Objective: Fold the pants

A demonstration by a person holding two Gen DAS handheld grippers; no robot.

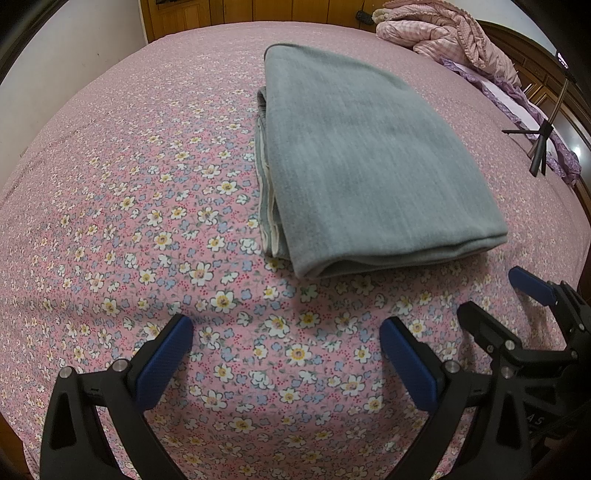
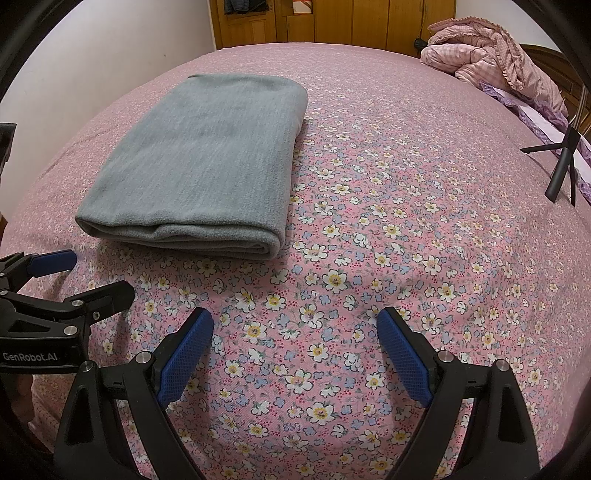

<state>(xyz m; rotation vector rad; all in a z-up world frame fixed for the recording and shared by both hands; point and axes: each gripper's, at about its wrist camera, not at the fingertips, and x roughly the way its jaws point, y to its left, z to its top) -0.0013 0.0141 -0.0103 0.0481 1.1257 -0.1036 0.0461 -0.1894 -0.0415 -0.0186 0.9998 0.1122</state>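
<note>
Grey-blue pants (image 1: 362, 162) lie folded into a thick rectangle on the pink floral bed sheet (image 1: 147, 221); the right wrist view has the same pants (image 2: 207, 162) at upper left. My left gripper (image 1: 286, 332) hovers open over bare sheet, short of the fold's near edge, with nothing between its blue pads. My right gripper (image 2: 295, 325) is also open and empty, to the right of the pants and nearer than them. Each view catches the other gripper at its edge: the right gripper (image 1: 495, 291) and the left gripper (image 2: 99, 271).
A crumpled pink quilt (image 2: 491, 55) is heaped at the far right corner of the bed. A small black tripod (image 2: 561, 162) stands near the right edge. Wooden cabinets (image 2: 332, 22) line the far wall, and a white wall (image 2: 92, 55) runs along the left.
</note>
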